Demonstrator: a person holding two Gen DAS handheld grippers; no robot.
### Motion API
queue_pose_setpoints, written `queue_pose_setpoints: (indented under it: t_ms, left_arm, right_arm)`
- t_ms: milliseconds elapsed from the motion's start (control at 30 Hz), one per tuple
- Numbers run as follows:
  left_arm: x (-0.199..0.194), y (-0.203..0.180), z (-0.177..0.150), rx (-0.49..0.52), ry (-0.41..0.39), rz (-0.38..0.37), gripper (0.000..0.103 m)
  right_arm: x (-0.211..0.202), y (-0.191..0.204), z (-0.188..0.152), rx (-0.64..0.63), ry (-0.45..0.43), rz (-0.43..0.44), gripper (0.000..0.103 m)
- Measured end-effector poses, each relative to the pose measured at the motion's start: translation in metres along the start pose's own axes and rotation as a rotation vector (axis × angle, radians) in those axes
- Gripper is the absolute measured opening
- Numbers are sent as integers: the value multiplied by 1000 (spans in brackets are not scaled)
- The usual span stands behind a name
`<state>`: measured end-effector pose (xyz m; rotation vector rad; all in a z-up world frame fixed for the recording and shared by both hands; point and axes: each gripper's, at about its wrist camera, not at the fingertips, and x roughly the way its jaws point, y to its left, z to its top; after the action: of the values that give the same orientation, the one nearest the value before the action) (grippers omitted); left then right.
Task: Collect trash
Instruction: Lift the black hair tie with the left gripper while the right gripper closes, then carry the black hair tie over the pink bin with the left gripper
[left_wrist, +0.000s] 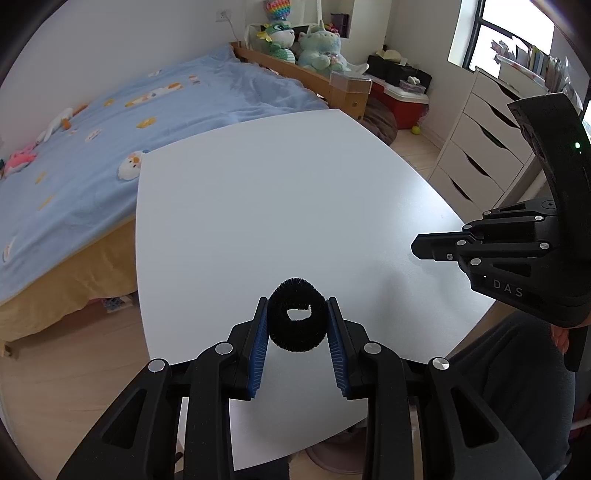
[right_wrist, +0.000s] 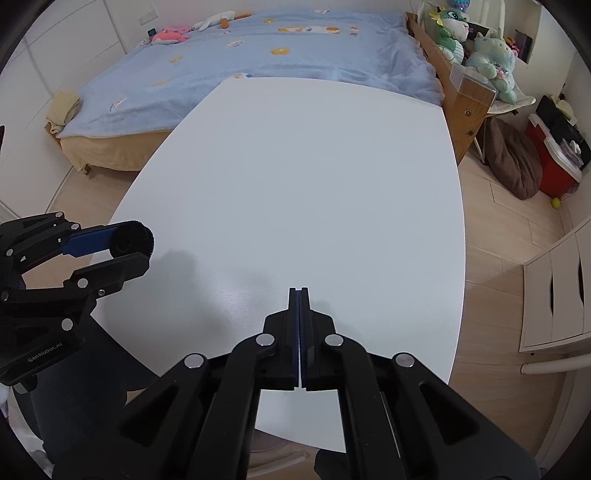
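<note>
A black fuzzy ring (left_wrist: 297, 319) sits clamped between the blue pads (left_wrist: 259, 341) of the left gripper (left_wrist: 297, 314), held above the near part of the white table (left_wrist: 277, 206) — its hole faces the camera. The right gripper (right_wrist: 299, 291) hangs well to the side over the table's near edge, jaws pressed together on nothing. Beyond the table lies a bed (left_wrist: 110, 122) with a blue cover.

black fuzzy ring (left_wrist: 297, 319), white table (left_wrist: 280, 206), blue bedspread (left_wrist: 110, 140)

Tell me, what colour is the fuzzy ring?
Black, seen best in the left wrist view.
</note>
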<state>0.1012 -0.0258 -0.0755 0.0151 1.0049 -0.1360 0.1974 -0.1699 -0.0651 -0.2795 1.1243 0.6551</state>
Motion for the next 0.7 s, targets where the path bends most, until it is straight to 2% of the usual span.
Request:
queue_pose_setpoints:
  t_ms: [367, 700]
  left_arm:
    - [-16, -5, -2, 5, -28, -5, 30]
    - [-46, -11, -7, 5, -94, -1, 30]
  right_arm:
    - [-27, 8, -9, -6, -56, 2, 0]
    - [-66, 21, -26, -26, -131, 11, 0]
